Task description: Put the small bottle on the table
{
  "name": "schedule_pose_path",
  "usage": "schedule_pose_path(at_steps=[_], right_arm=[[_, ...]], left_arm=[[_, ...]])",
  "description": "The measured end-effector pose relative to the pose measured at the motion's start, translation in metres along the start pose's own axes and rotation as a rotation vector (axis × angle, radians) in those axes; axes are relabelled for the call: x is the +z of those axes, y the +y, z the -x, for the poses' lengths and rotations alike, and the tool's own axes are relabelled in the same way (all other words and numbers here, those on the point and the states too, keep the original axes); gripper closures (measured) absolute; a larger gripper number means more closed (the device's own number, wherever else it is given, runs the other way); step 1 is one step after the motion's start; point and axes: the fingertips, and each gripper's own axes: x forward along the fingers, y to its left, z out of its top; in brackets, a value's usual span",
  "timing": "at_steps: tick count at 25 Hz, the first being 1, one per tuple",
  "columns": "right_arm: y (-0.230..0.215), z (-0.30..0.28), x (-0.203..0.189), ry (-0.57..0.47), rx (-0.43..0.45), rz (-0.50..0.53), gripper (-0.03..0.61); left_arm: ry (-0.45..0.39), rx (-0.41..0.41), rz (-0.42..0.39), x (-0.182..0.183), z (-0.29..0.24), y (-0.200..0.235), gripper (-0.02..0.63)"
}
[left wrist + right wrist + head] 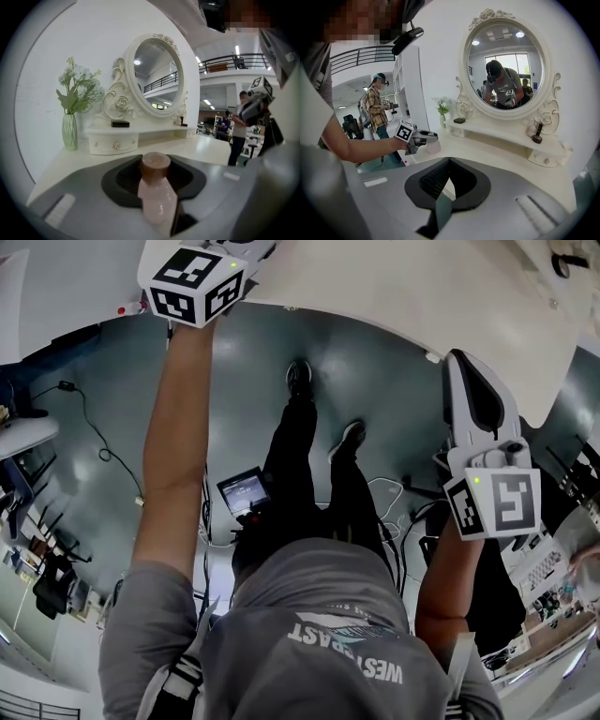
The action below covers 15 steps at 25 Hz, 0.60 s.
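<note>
Opening outstretched left claw [155,182] around bottle [158,202]

The person wears a grey short-sleeved T-shirt [319,615] with white lettering across the front. Below the T-shirt are black trousers [300,465] and dark shoes [300,379]. A black-and-white strap [183,681] crosses the T-shirt's left shoulder. To the right of the T-shirt is the right gripper [448,164] — white body, grey jaws, black ribbed pads — carrying a white cube [494,504] with black square markers and a green light.
</note>
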Motion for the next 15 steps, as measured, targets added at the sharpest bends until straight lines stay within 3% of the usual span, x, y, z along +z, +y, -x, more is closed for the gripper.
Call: schedule_pose_path(at_steps=[5,9,15], right_arm=[[-0.002,0.005,0.001,-0.001,0.011,0.008,0.577],[-0.004,0.015,0.007,-0.012,0.013,0.018,0.577],[0.005,0.036,0.025,-0.047,0.020,0.044,0.577]], left_arm=[[-0.001,0.016,0.021,-0.002,0.000,-0.003,0.455],[0.003,0.054,-0.014,0.007,0.010,-0.004,0.422],[-0.022,0.129,-0.064,0.041,0.047,0.000,0.423]])
